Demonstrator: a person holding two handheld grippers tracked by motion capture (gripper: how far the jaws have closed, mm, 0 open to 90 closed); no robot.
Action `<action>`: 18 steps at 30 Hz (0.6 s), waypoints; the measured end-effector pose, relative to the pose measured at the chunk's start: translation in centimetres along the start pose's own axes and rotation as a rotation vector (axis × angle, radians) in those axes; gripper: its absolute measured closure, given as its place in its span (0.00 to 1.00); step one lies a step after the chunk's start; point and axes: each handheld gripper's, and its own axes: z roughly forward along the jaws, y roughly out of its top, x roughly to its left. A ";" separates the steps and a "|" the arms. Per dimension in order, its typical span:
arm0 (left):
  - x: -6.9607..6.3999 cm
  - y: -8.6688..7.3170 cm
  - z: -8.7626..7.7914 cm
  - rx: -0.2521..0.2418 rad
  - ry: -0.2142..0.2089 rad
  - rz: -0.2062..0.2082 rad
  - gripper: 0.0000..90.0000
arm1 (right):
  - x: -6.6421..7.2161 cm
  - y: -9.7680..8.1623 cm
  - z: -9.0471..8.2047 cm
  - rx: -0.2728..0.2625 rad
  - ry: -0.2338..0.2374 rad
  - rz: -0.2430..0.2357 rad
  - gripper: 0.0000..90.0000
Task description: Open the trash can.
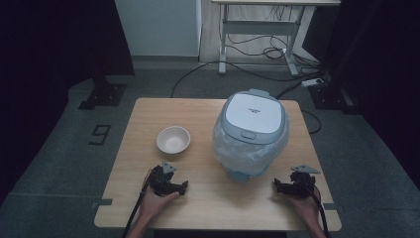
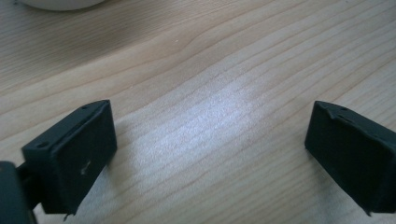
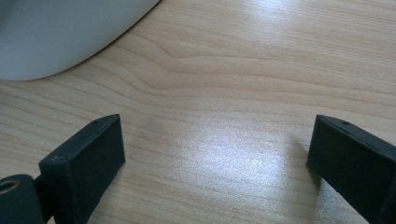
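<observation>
Both grippers parked low on the table (image 1: 148, 208) w/ jaws wide, nothing held: left gripper (image 1: 184, 187) near the white bowl (image 1: 173, 139), right gripper (image 1: 276, 184) by the rice cooker (image 1: 251, 130), prob staged for a reach.

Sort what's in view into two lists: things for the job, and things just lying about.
For the job:
- white and grey rice cooker with closed lid
- small white round bowl
- left tool, open
- right tool, open

Lying about:
- white-framed desk beyond the table
- black cables on the floor
</observation>
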 end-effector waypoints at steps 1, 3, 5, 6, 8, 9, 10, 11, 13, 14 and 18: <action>0.0 -0.1 -0.2 -0.004 0.004 -0.005 0.03 | 0.0 0.0 0.0 0.002 0.003 -0.004 0.02; 0.0 -0.2 -0.2 -0.005 0.007 -0.007 0.04 | 0.0 0.1 0.1 0.009 0.007 -0.005 0.00; 0.0 -0.2 -0.2 -0.005 0.008 -0.007 0.04 | 0.0 0.2 0.2 0.010 0.007 -0.010 0.00; 0.0 -0.2 -0.2 -0.006 0.008 -0.008 0.04 | 0.0 0.2 0.2 0.010 0.008 -0.011 0.00; 0.0 -0.2 -0.2 -0.006 0.008 -0.008 0.04 | 0.0 0.2 0.2 0.010 0.009 -0.011 0.00; 0.0 -0.2 -0.2 -0.006 0.008 -0.008 0.04 | 0.0 0.2 0.2 0.010 0.009 -0.011 0.00; 0.0 -0.2 -0.2 -0.006 0.008 -0.008 0.04 | 0.0 0.2 0.2 0.010 0.009 -0.011 0.00; 0.0 -0.2 -0.2 -0.006 0.008 -0.008 0.04 | 0.0 0.2 0.2 0.011 0.008 -0.009 0.00; 0.0 -0.2 -0.2 -0.006 0.009 -0.010 0.04 | 0.1 0.2 0.2 0.010 0.005 -0.005 0.01; 0.0 -0.2 -0.2 -0.006 0.009 -0.010 0.04 | 0.1 0.2 0.2 0.010 0.005 -0.005 0.01; 0.0 -0.3 -0.3 -0.007 0.009 -0.011 0.04 | 0.2 0.1 0.0 -0.001 -0.002 0.000 0.05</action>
